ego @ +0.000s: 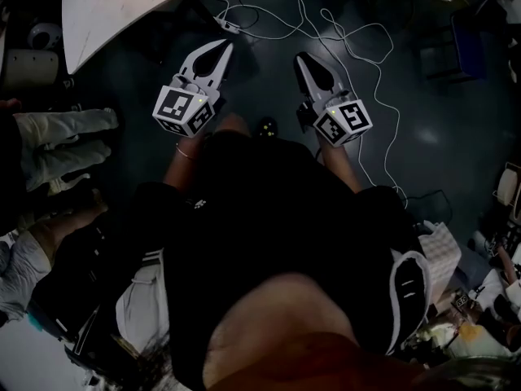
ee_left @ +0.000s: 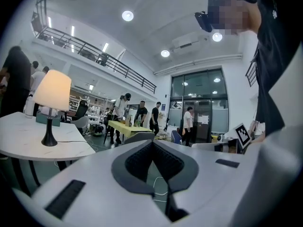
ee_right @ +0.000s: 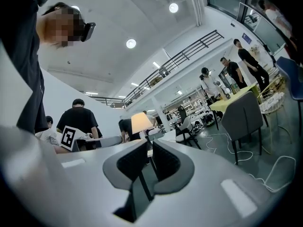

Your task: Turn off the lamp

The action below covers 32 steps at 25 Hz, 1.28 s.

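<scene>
The lamp [ee_left: 51, 91] is lit, with a cream shade on a thin dark stem, and stands on a white table [ee_left: 21, 143] far left in the left gripper view. The right gripper view shows the same lamp [ee_right: 140, 123] small and distant, just above the jaws. My left gripper [ee_left: 152, 143] is shut and empty, its tips touching. In the head view this left gripper [ego: 224, 47] hangs over the dark floor beside the table [ego: 106, 15]. My right gripper [ego: 301, 58] is held next to it. Only a thin slit shows between the jaws of the right gripper [ee_right: 147, 148], which hold nothing.
White cables [ego: 358, 47] snake across the dark floor ahead. Several people stand around a yellow table [ee_left: 125, 125] further back. A grey chair [ee_right: 244, 115] stands to the right. The body and legs of the person holding the grippers fill the lower head view.
</scene>
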Tool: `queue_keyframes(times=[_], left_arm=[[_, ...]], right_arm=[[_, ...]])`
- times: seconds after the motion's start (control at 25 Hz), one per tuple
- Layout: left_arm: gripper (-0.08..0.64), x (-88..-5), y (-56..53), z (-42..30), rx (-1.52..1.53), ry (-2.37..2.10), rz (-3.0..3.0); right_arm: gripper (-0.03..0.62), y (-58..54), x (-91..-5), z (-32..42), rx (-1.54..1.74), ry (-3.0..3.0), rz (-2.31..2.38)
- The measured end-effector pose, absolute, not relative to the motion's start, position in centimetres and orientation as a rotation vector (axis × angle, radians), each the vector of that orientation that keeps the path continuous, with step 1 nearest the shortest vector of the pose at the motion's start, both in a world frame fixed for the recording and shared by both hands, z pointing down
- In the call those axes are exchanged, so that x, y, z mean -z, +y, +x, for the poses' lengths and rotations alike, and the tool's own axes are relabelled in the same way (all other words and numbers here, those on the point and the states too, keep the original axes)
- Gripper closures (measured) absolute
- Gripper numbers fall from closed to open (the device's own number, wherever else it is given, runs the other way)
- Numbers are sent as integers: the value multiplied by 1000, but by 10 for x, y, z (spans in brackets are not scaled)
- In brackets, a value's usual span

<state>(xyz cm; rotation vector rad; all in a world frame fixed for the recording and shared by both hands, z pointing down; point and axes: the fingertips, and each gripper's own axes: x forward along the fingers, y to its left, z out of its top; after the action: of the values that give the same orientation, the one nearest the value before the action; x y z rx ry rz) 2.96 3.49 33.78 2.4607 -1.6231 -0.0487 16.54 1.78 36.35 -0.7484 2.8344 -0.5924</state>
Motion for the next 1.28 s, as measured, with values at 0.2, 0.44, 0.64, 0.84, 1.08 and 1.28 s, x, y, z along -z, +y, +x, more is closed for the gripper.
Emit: queue_keyframes(times=[0.2, 0.44, 0.64, 0.84, 1.08, 1.28], left_arm=[[554, -348, 34, 11, 45, -1687, 2373], [554, -358, 5, -4, 73, -1656, 2377], [554, -358, -50, 5, 91, -1568, 2463], [554, -364, -98, 3, 99, -1488, 2498], [554, -367, -150, -21, 94, -1476, 2526], [554, -368, -185, -44, 119, -1471, 2516]], right_arm=[[588, 4, -367, 152, 606, 2871, -696], [586, -15, -367, 131, 584, 2894, -688], [583, -49, -371, 130, 556, 2902, -737], [583, -87, -373, 118, 548, 2902, -788], [580, -137, -372, 87, 523, 2917, -776], [580, -172, -368, 58, 510, 2926, -754]])
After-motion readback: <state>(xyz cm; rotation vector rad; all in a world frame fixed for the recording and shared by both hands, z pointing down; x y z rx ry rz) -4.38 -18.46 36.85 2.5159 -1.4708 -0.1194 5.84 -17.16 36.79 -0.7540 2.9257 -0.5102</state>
